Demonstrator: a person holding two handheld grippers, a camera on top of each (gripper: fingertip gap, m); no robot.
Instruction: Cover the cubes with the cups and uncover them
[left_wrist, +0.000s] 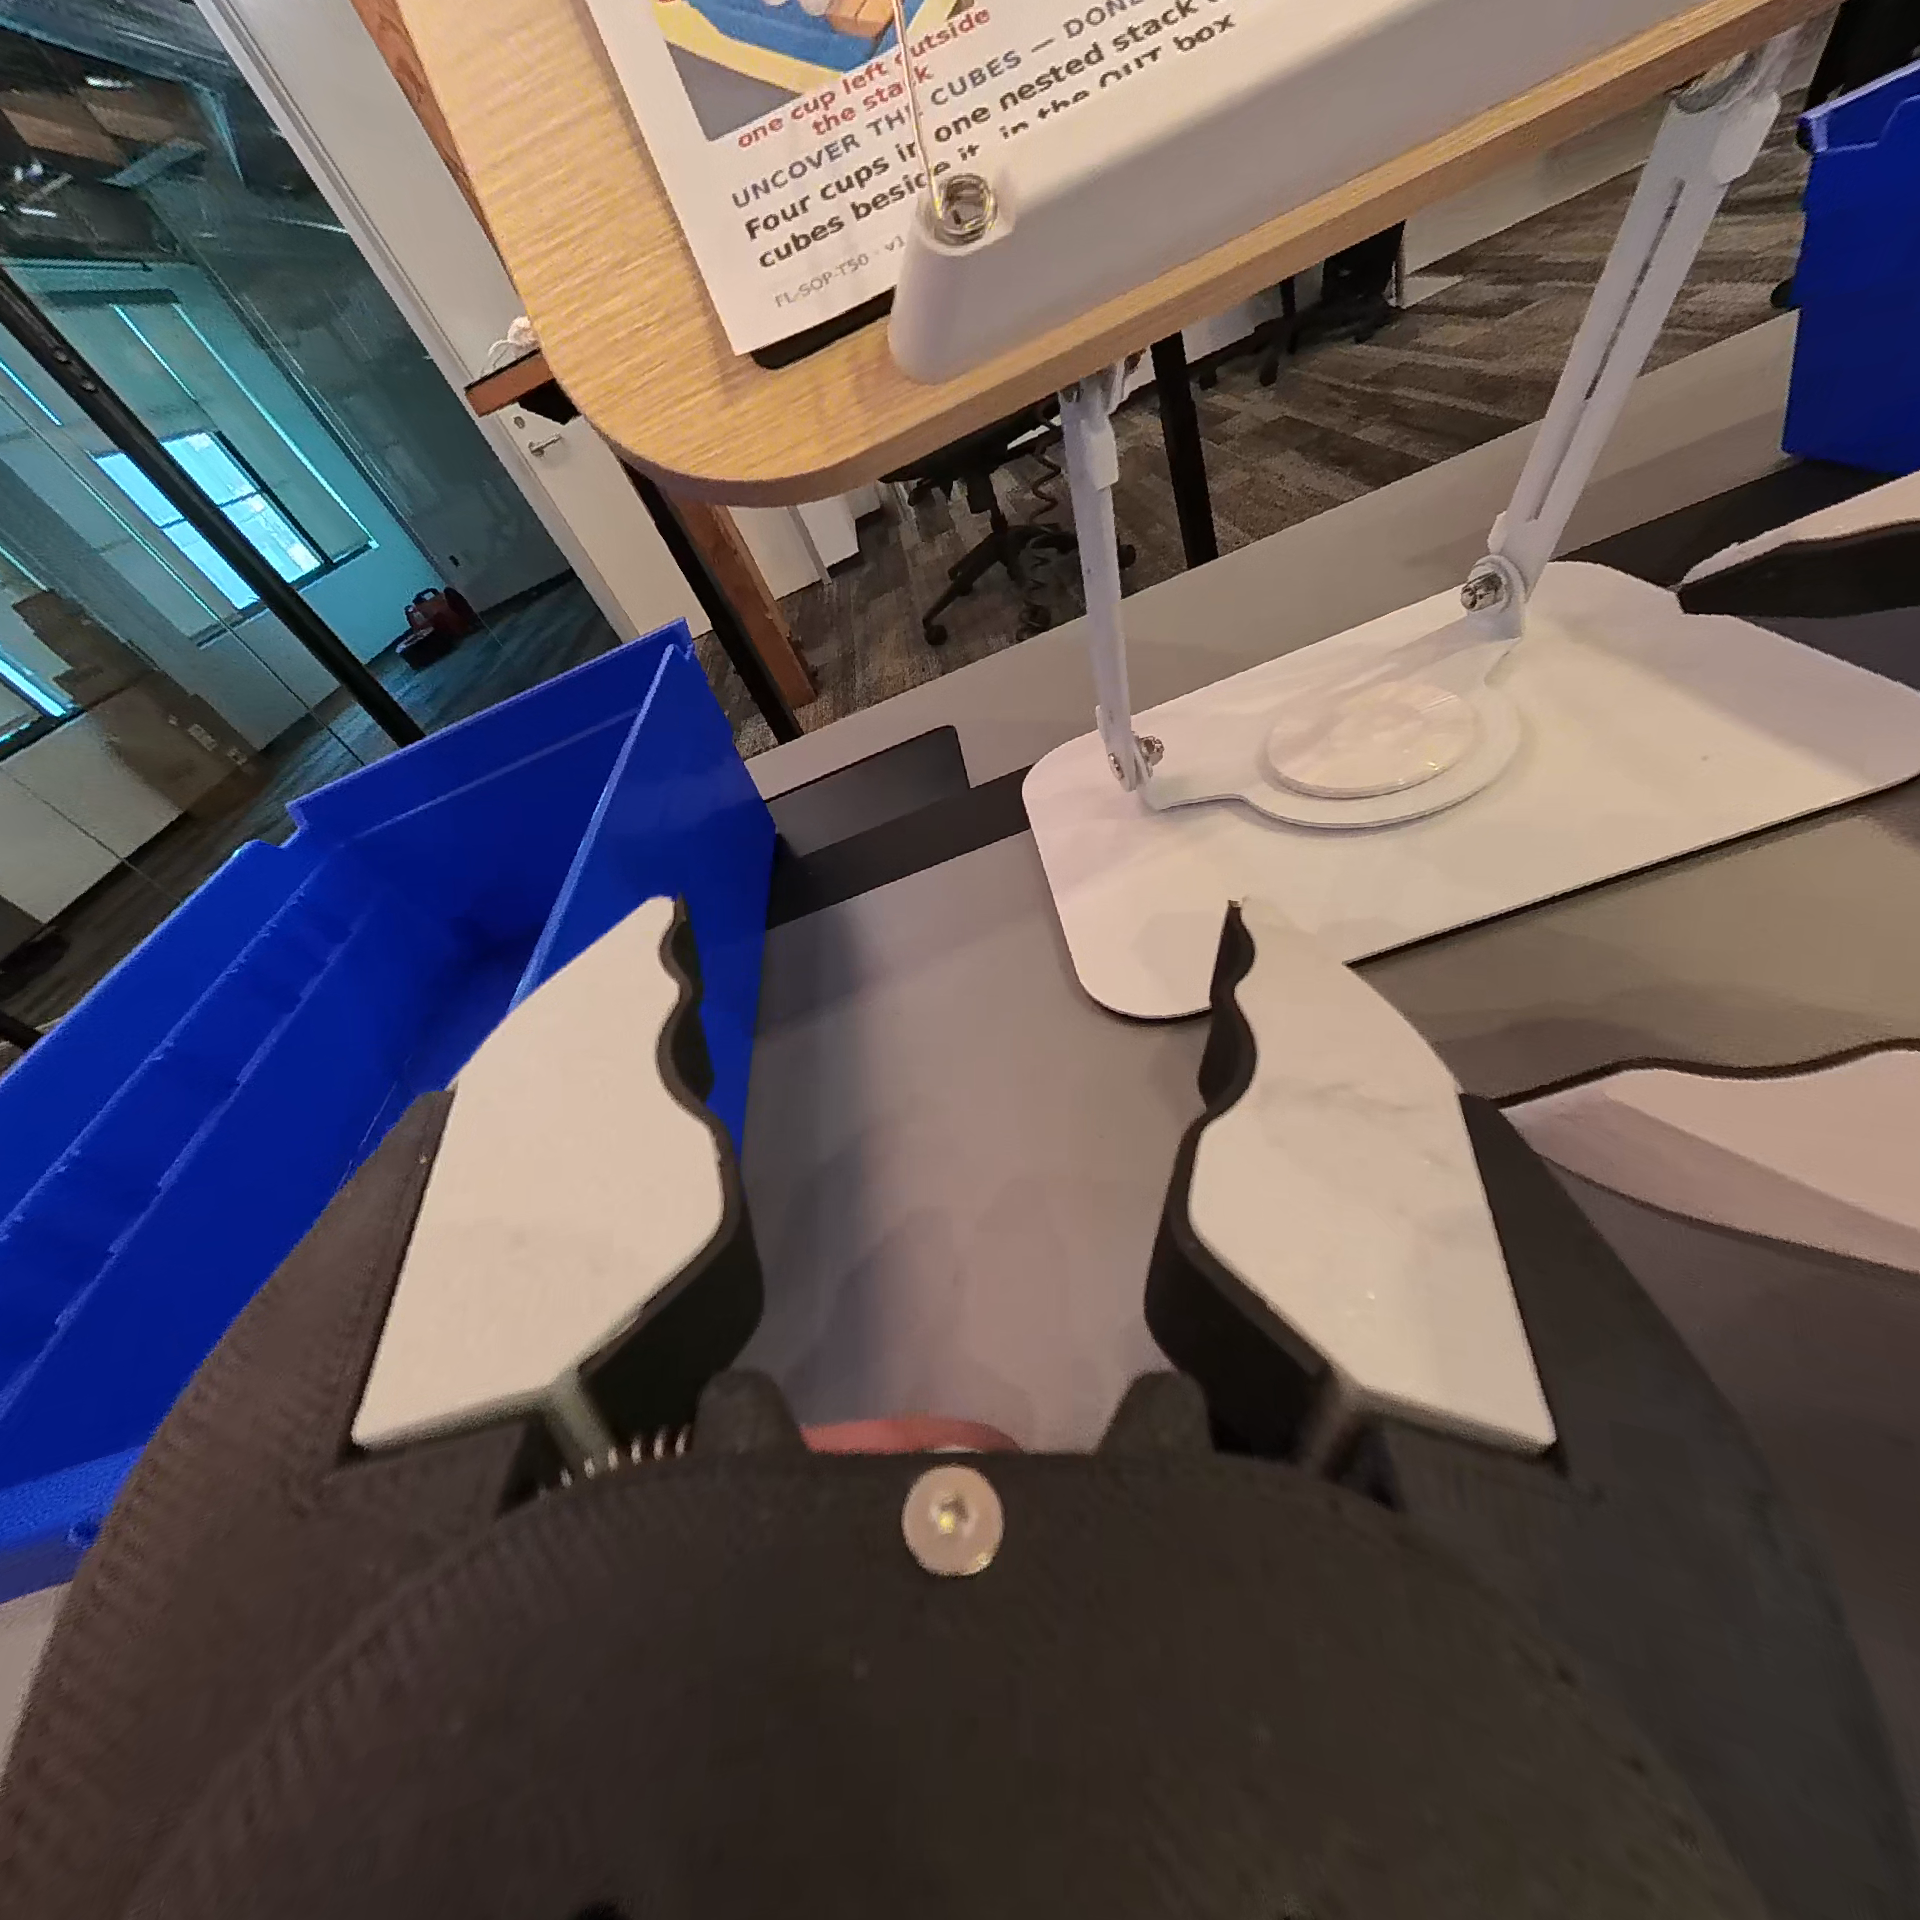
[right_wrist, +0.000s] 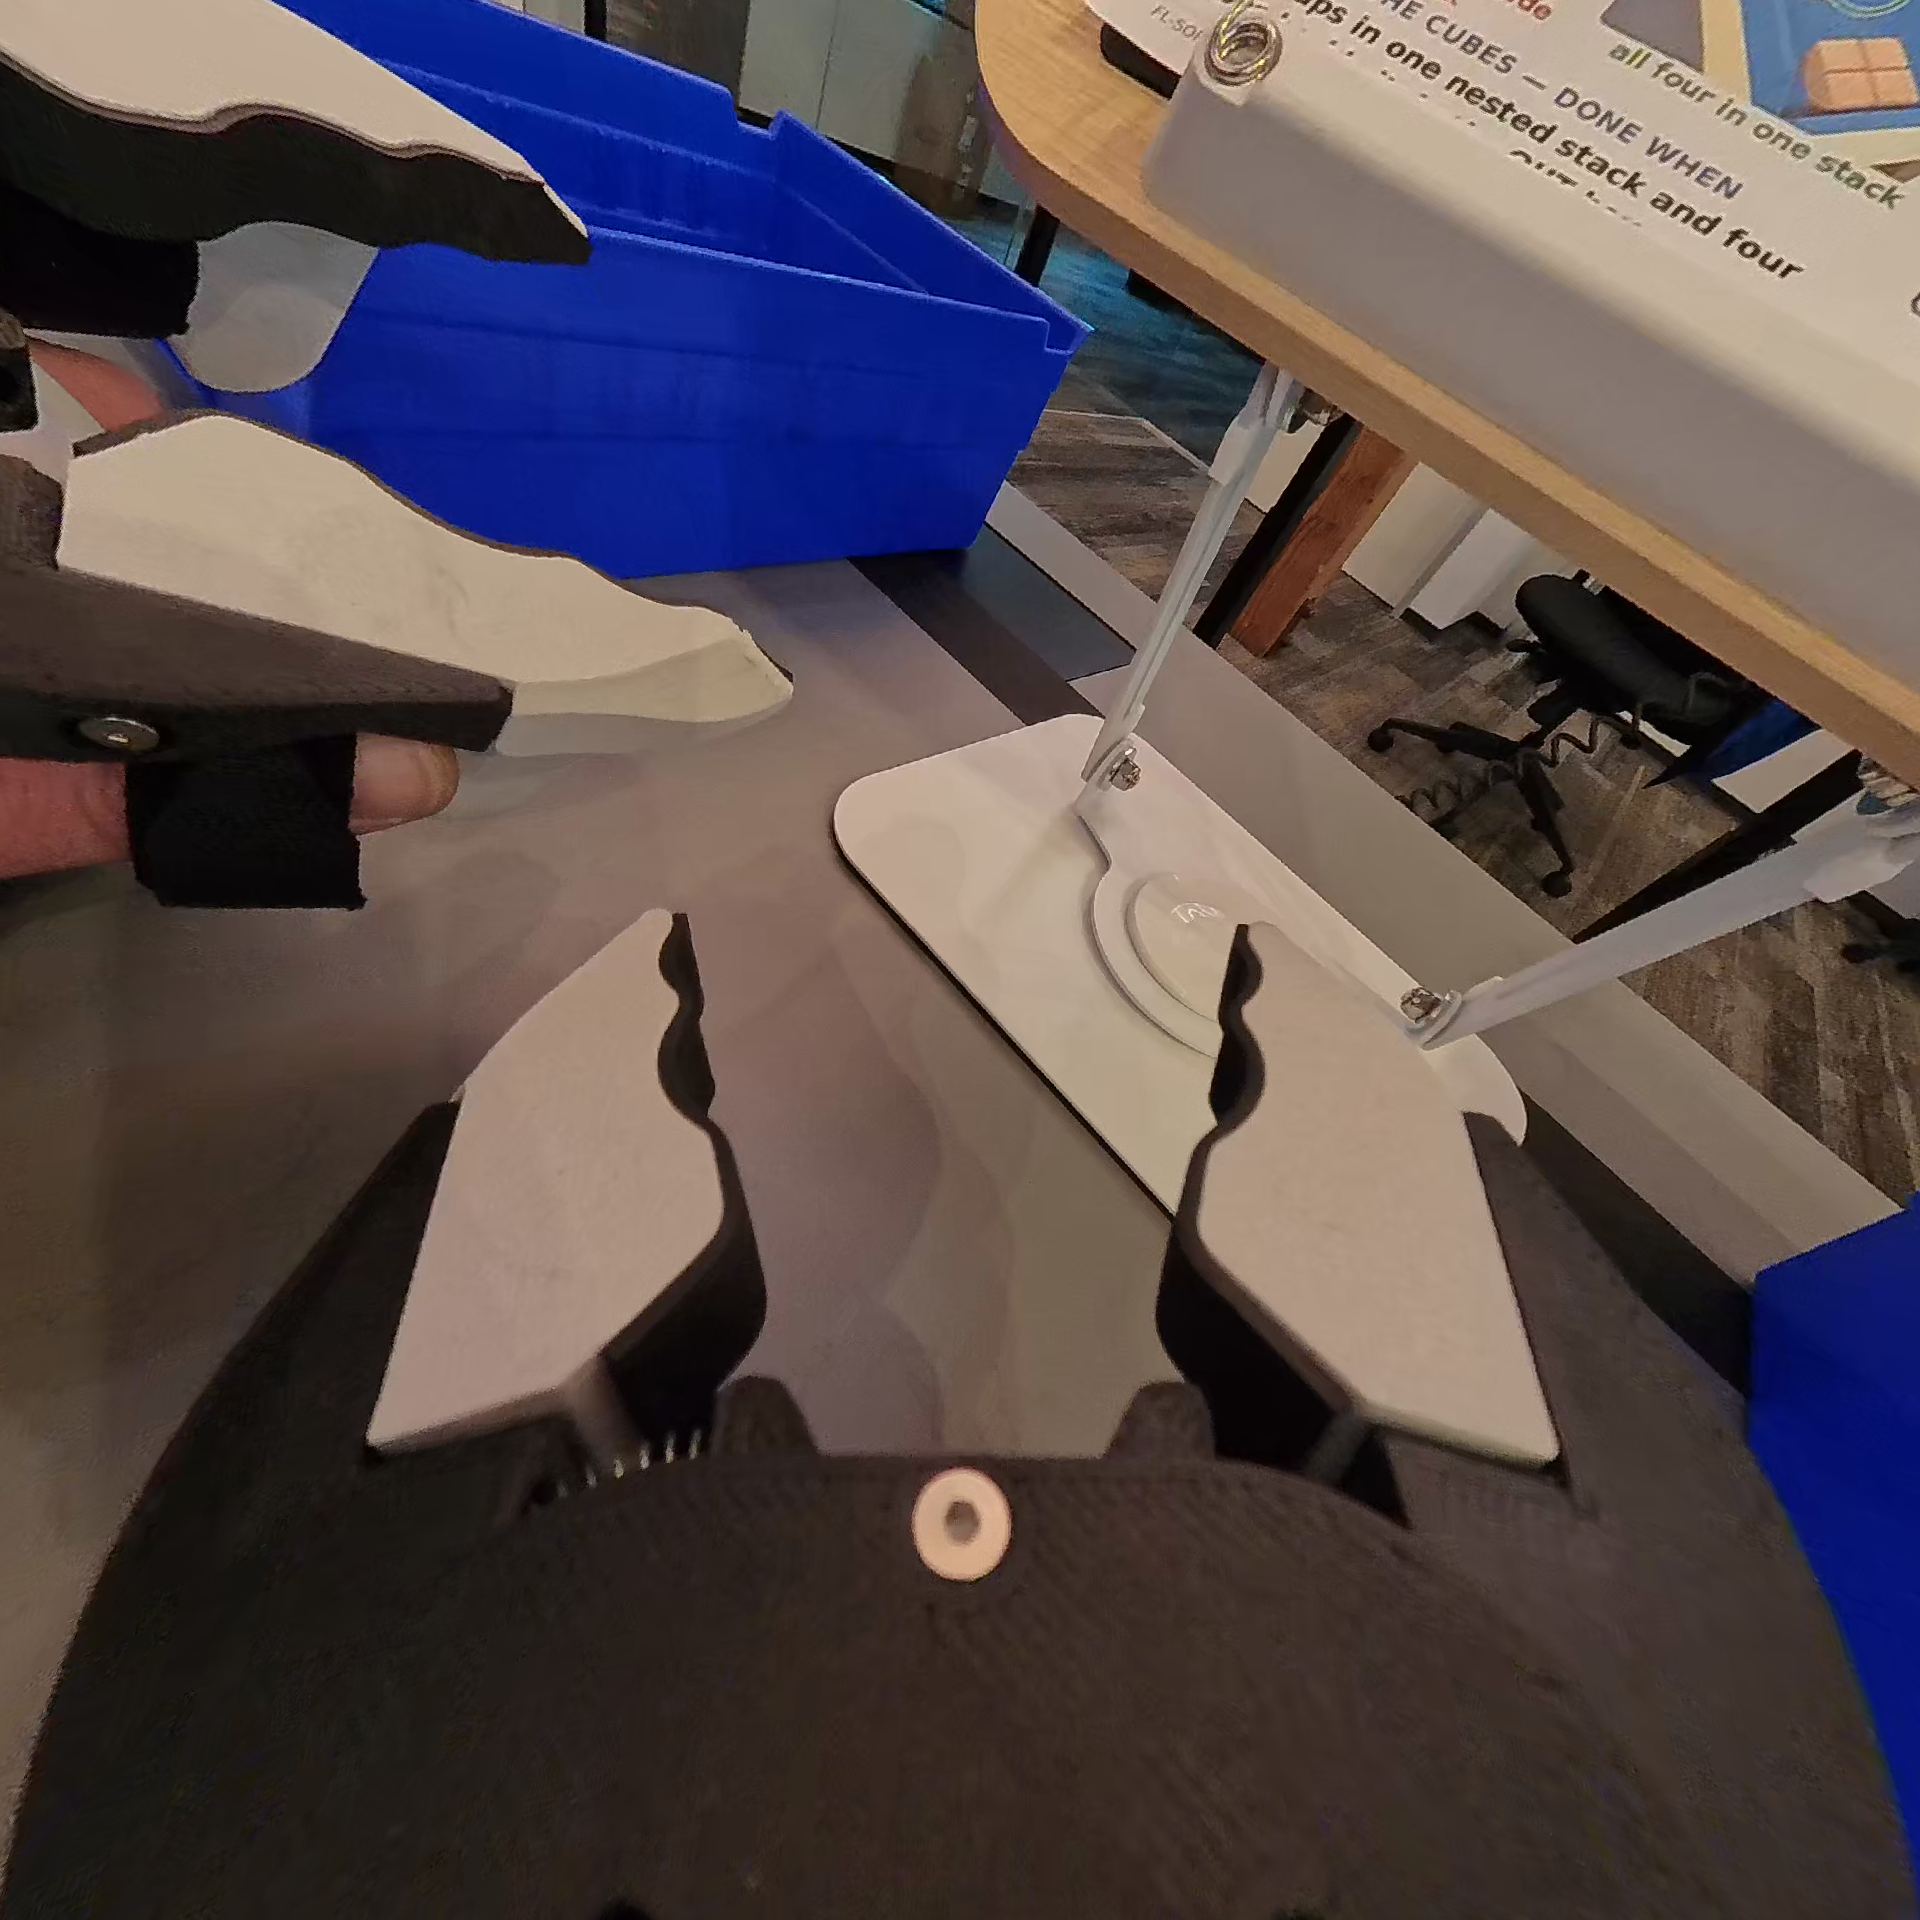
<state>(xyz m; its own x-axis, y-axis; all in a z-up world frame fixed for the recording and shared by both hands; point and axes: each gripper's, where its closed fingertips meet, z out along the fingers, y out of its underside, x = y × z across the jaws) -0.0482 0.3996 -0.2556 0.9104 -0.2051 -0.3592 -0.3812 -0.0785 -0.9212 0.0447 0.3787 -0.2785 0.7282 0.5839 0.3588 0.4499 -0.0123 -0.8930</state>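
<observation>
Both the left gripper and the right gripper are held wide open, and nothing is gripped; no cups or cubes can be seen; a blue bin is seen just left of the left fingers, so which gripper is nearer cannot be told.

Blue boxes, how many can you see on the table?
2. One big blue box sits on the table's left side, beyond the left tongs. Another blue box peeks in at the right edge, mostly cut off. More may be out of view.
</observation>
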